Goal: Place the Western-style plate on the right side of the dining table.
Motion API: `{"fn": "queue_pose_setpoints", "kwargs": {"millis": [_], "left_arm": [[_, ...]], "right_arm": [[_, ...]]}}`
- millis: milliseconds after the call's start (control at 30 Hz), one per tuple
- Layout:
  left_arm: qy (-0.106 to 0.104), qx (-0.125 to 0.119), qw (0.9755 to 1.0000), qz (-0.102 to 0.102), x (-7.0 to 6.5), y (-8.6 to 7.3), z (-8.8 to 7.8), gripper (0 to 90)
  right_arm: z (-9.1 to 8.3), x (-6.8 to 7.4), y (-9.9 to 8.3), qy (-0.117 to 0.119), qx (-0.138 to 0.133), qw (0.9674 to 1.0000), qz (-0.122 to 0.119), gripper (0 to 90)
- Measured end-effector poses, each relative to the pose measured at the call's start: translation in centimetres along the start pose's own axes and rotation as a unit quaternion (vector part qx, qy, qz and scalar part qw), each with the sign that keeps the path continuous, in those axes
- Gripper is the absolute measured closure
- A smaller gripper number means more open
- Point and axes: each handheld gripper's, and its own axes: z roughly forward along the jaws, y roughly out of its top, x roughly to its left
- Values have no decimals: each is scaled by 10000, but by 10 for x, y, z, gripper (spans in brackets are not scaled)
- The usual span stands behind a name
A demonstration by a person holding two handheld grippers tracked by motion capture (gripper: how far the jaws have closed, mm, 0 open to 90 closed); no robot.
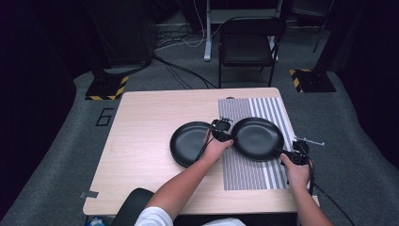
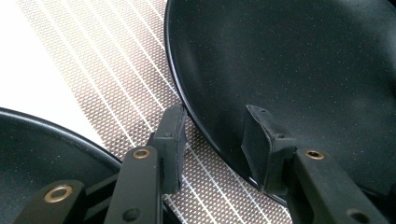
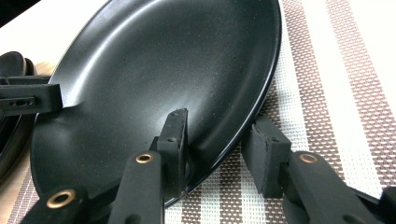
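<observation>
Wooden table carries a striped mat, a plate on it. Left gripper and right gripper straddle that plate's opposite rims, jaws narrow, not pressing; a second plate lies left of it.

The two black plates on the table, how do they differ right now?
The right plate lies on the striped placemat; the left plate lies on the bare wooden table. Both grippers are at the right plate: the left gripper straddles one part of its rim, the right gripper another; no jaws straddle the left plate's rim. The right plate looks slightly larger. Both are round, black and empty.
</observation>
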Motion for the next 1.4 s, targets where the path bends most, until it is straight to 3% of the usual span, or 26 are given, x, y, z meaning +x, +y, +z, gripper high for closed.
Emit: {"fn": "queue_pose_setpoints", "kwargs": {"millis": [267, 400, 500, 700, 833, 967, 1400], "left_arm": [[32, -24, 10000, 9, -1, 0, -1, 586], [-9, -264, 9996, 23, -2, 2, -9, 593], [33, -245, 9997, 34, 1, 2, -11, 583], [-110, -268, 9996, -52, 6, -1, -15, 566], [-142, -329, 9994, 5, 7, 0, -21, 554], [-188, -385, 9991, -58, 9, 0, -25, 531], [-201, -578, 9981, -101, 21, -4, -46, 505]], "right_arm": [[0, -1, 0, 11, -15, 10000, 28, 618], [0, -1, 0, 39, -15, 10000, 35, 620], [0, -1, 0, -2, -18, 10000, 46, 621], [0, -1, 0, 12, -4, 10000, 67, 622], [-1, -2, 1, -7, -2, 10000, 46, 604], [-8, 2, 1, -251, -234, 9991, -259, 568], [-19, 4, 5, -489, -166, 9962, -696, 568]]}}
